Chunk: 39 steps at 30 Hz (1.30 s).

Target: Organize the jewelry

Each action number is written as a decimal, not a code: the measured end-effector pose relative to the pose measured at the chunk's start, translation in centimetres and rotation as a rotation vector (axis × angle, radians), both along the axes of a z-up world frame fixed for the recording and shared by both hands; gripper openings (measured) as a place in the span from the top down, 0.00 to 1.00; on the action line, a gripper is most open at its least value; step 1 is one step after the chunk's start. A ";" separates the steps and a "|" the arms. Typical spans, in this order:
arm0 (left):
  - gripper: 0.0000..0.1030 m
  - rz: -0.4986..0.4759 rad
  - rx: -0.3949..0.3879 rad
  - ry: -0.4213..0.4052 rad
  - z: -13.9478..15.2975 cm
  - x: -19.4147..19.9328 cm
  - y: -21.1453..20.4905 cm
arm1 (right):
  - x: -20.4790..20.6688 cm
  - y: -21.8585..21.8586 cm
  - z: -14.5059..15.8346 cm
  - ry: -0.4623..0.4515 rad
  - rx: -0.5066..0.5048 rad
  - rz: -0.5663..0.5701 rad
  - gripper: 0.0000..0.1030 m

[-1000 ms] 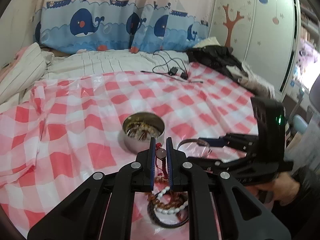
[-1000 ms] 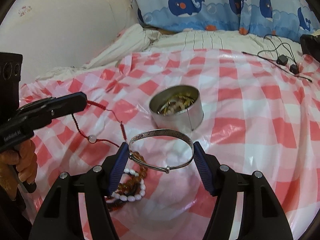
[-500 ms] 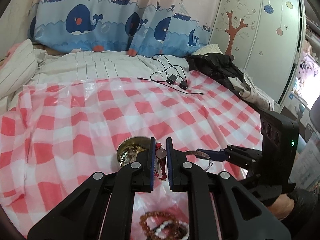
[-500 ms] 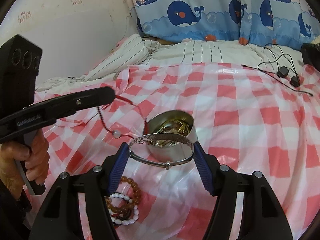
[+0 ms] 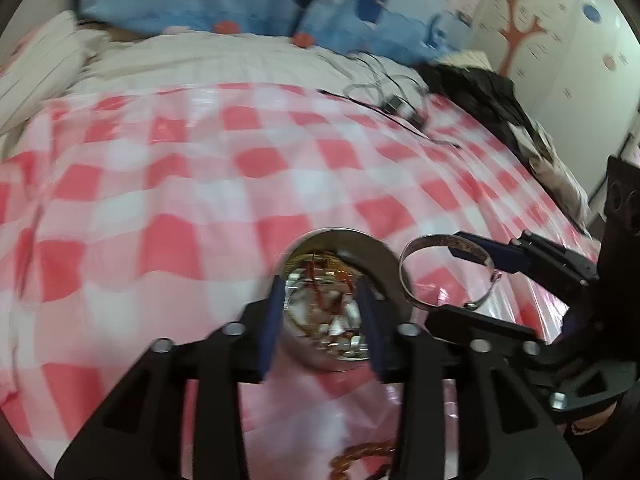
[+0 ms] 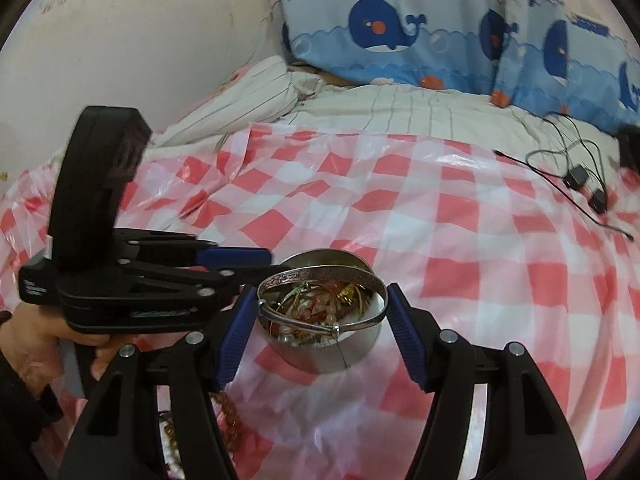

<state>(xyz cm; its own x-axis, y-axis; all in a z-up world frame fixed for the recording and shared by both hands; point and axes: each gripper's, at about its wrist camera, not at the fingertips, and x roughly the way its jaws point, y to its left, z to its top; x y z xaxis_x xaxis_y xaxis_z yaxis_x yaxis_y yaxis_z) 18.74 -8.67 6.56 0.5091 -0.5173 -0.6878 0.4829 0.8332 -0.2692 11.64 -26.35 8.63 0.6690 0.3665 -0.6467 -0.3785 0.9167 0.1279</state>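
right gripper [image 6: 322, 312]: jaws wide, clamping engraved silver bangle [image 6: 320, 280] just over round steel tin [image 6: 332, 344] | left gripper [image 5: 322, 304]: jaws parted, empty, above tin | gripper label unreadable

whale-print curtain [image 6: 400, 36], black cables [image 6: 576, 168]

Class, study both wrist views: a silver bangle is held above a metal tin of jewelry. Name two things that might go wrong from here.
1. The silver bangle, gripped in the right tool, spans nearly the whole mouth of the metal tin; released off-centre, it might catch on the rim.
2. The open left tool crowds the same tin, so the tools might collide.
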 end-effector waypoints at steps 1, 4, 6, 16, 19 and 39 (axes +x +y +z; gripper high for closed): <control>0.57 0.027 0.000 -0.007 0.4 0.1 0.8 | 0.4 0.3 -0.2 0.000 -0.008 0.005 0.38; 0.54 0.075 0.004 -0.036 1.8 -0.4 2.8 | 1.7 1.3 -1.4 0.017 -0.046 0.012 0.30; 0.50 0.082 0.021 -0.056 2.5 -1.3 3.5 | 1.8 1.4 -1.8 0.021 -0.060 0.005 0.29; 0.26 0.121 0.202 -0.158 1.3 -12.9 5.1 | -6.7 -2.8 -0.8 0.069 0.041 -0.093 0.20; 0.17 0.184 0.220 -0.183 0.9 -15.1 5.8 | -10.0 -3.9 -1.6 0.101 0.078 -0.154 0.16; 0.08 0.203 0.261 -0.263 1.8 -16.8 4.6 | -12.7 -4.2 -5.4 0.126 0.050 -0.314 0.11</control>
